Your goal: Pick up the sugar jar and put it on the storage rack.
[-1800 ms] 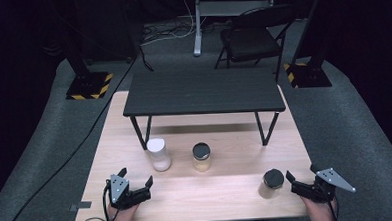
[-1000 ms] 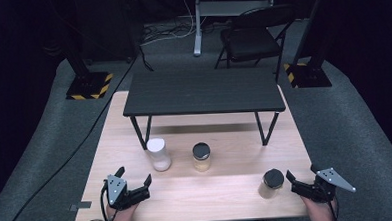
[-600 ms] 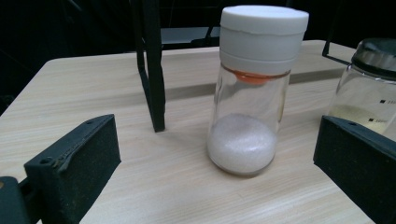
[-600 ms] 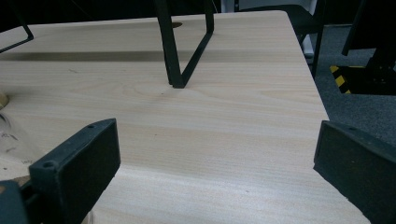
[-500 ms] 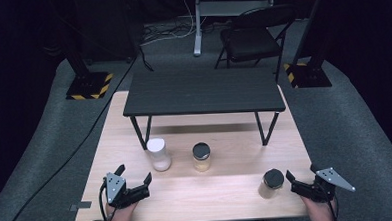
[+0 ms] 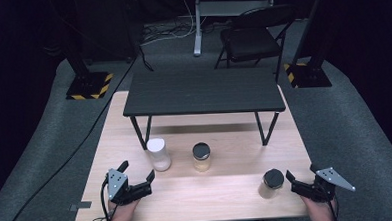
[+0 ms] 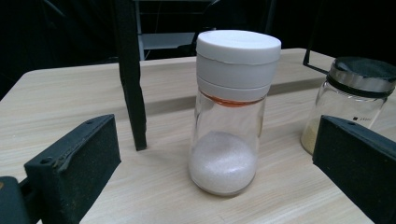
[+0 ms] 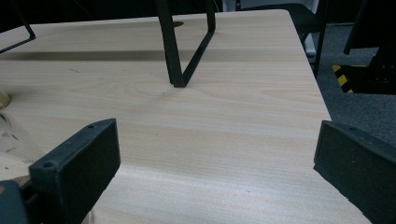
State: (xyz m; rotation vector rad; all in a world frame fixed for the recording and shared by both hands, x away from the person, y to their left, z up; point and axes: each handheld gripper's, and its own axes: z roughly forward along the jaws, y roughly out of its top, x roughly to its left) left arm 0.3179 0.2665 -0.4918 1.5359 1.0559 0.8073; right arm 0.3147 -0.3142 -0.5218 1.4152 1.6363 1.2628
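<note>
1. On my left, the left gripper [image 6: 137, 184] sits low over the near left part of the wooden counter [image 6: 228, 199], its jaws spread wide and holding nothing.
2. In the left gripper view, the white-capped shaker jar [image 7: 232, 112] stands upright between the lines of the two jaws, a little ahead of them and touched by neither. It has white grains in its lower part and a thin orange ring under the cap.
3. In the high view that shaker jar [image 6: 158, 154] stands just beyond the left gripper, near the front left leg of the small black table [image 6: 203, 92] that rests on the counter.
4. To its right stands a black-lidded glass jar [image 6: 201, 157] with yellowish powder, near the shaker jar but not touching it. The left gripper view shows it [image 7: 348, 100] behind the jaw on that side.
5. Further right, a second black-lidded jar [image 6: 272, 183] stands near the front edge of the counter, just beside the right gripper [image 6: 298, 183].
6. I see the right gripper wide open too, empty, with bare wood between its jaws in the right gripper view; the table's bent black leg [image 8: 183, 44] stands ahead of it.
</note>
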